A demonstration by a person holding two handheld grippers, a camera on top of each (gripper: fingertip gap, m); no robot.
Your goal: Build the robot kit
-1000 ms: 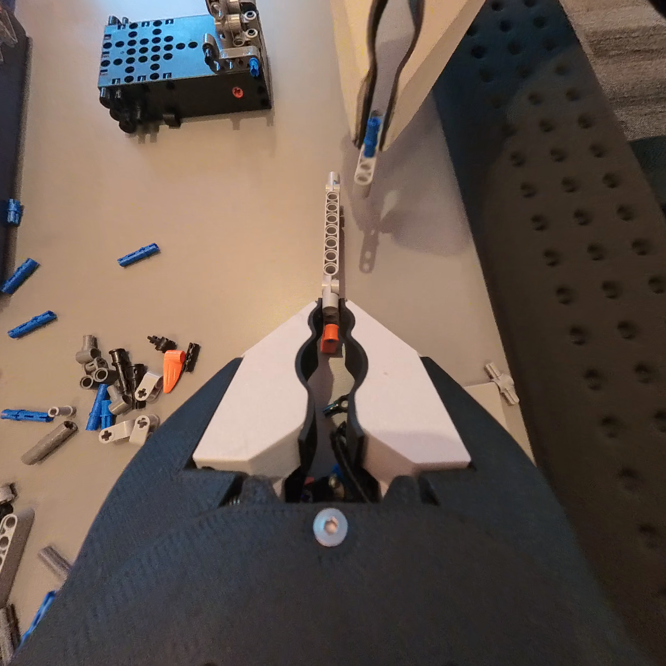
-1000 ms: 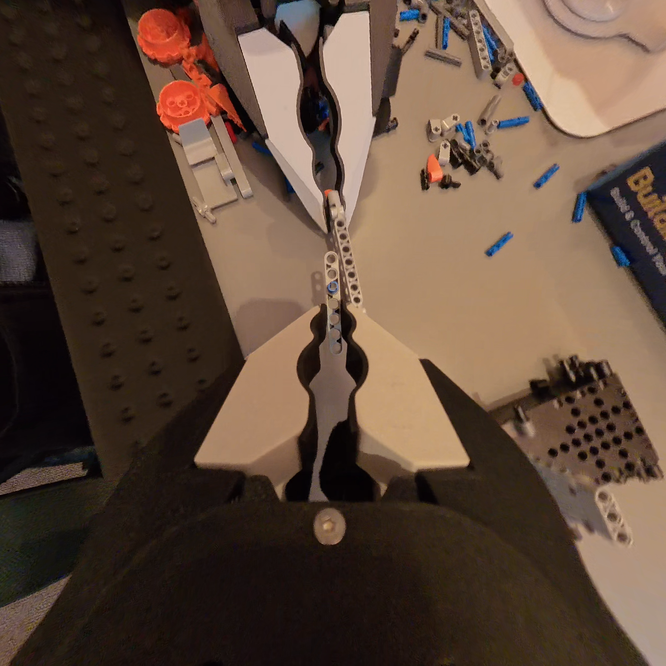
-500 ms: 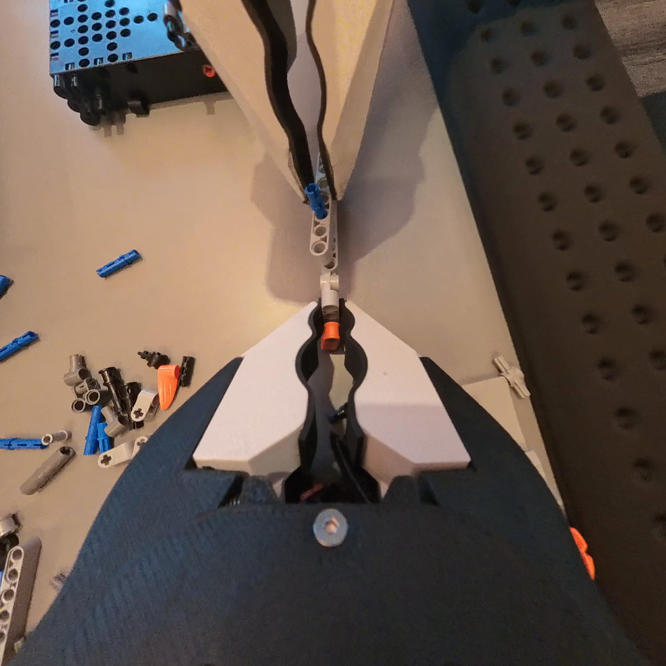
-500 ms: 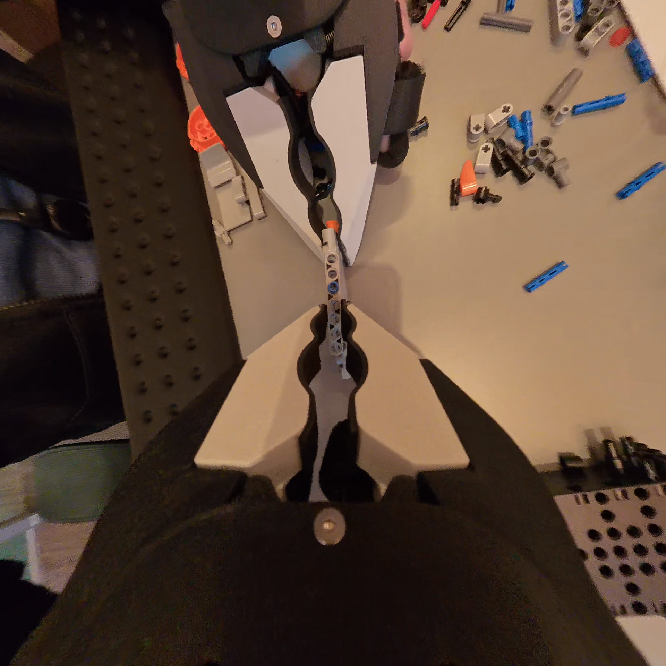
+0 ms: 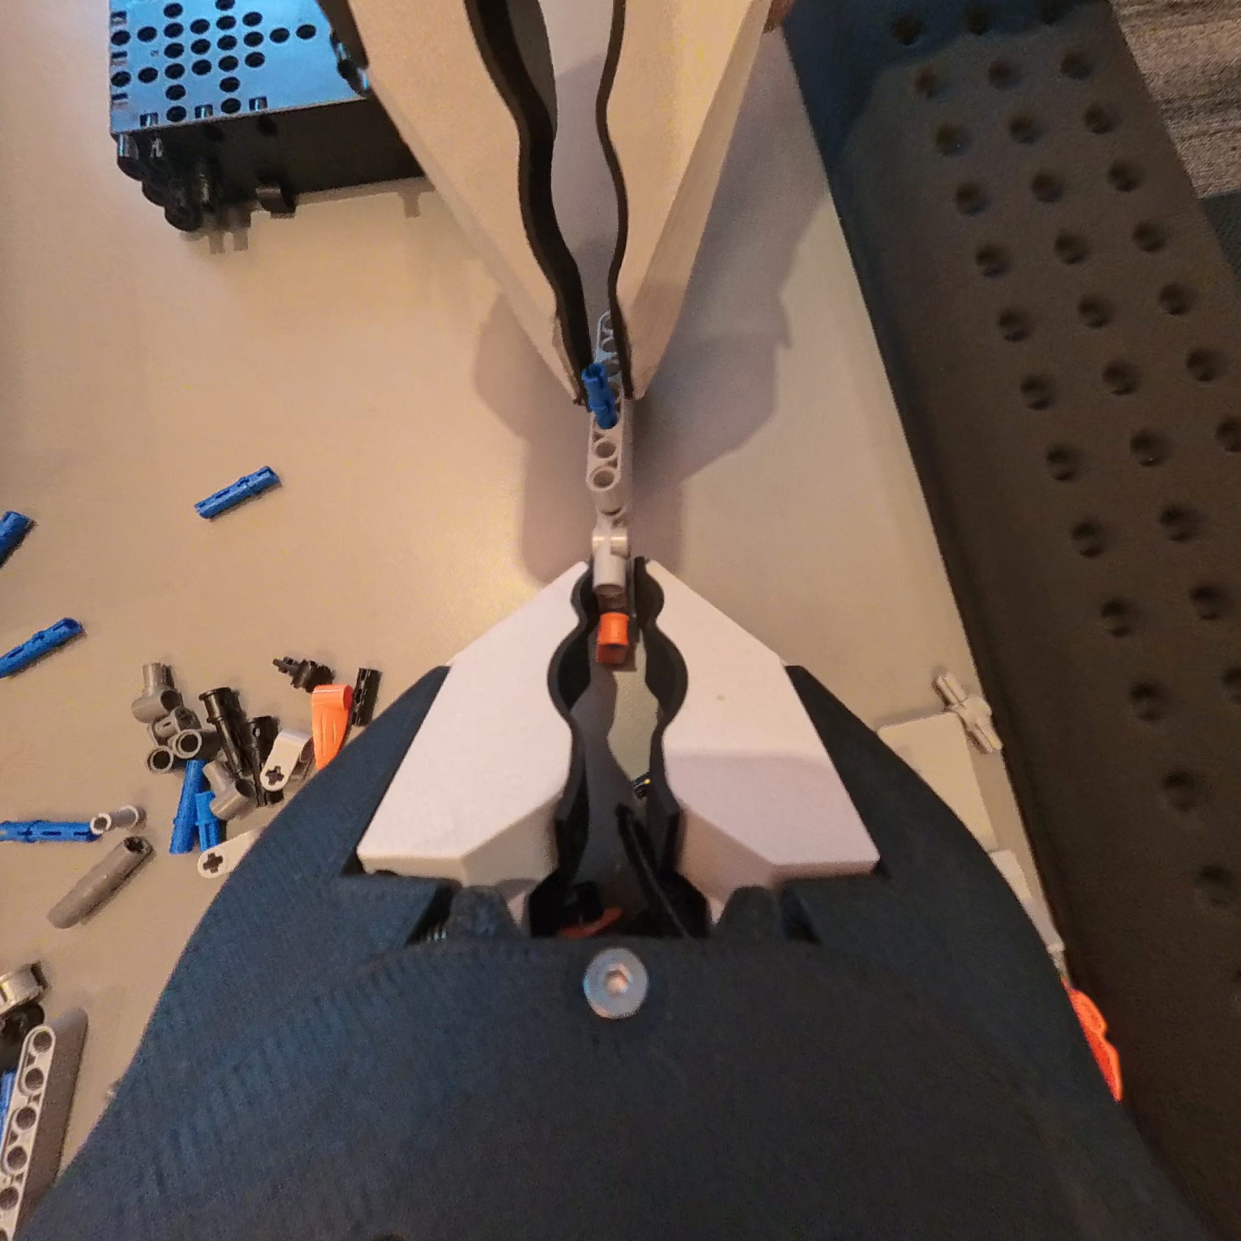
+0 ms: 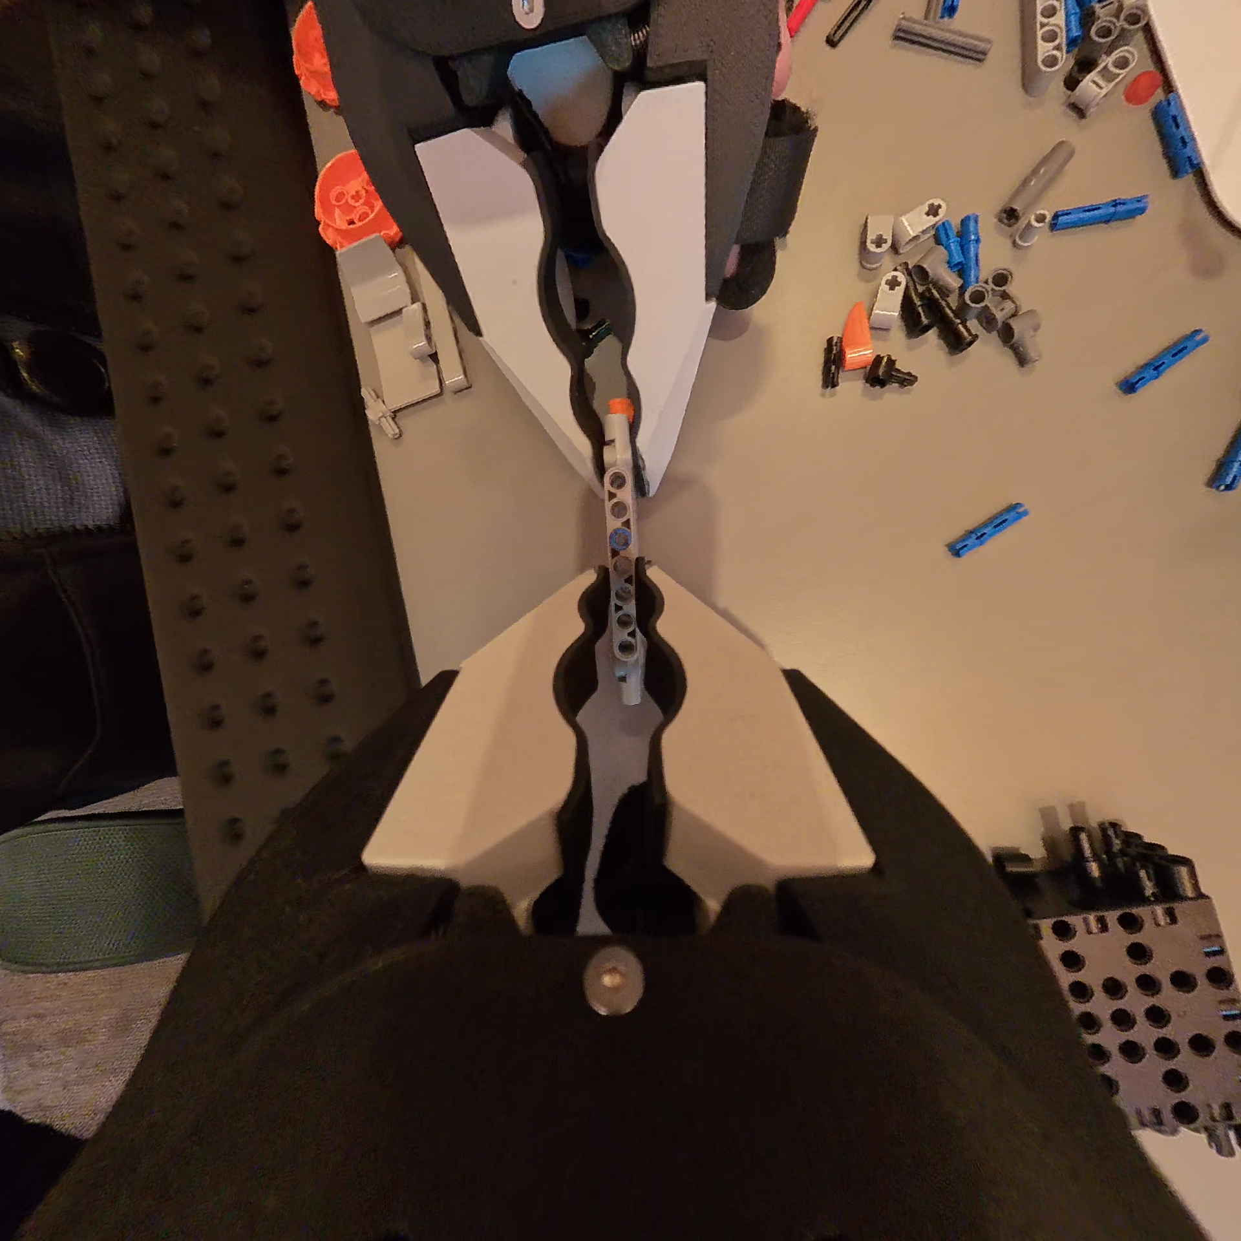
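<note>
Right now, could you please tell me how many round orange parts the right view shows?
2: one orange part above the grey panel, one at the top edge; others may be hidden.

Left hand-held gripper (image 5: 612, 571) clamps grey connector (image 5: 610, 552) (orange-tipped).

The worktop (image 5: 268, 376) was a warm beige, scattered with blue pins (image 5: 238, 483), black and grey connectors (image 5: 221, 732) and one orange wedge (image 5: 329, 722). Pale grey fingers (image 5: 497, 759) lined in black sat on a dark textured gripper body (image 5: 604, 1108). The light grey beam (image 6: 621, 584) carried a blue pin (image 5: 600, 393) and an orange end cap (image 5: 613, 638); beside it ran a dark dotted mat (image 5: 1074, 470).
</note>
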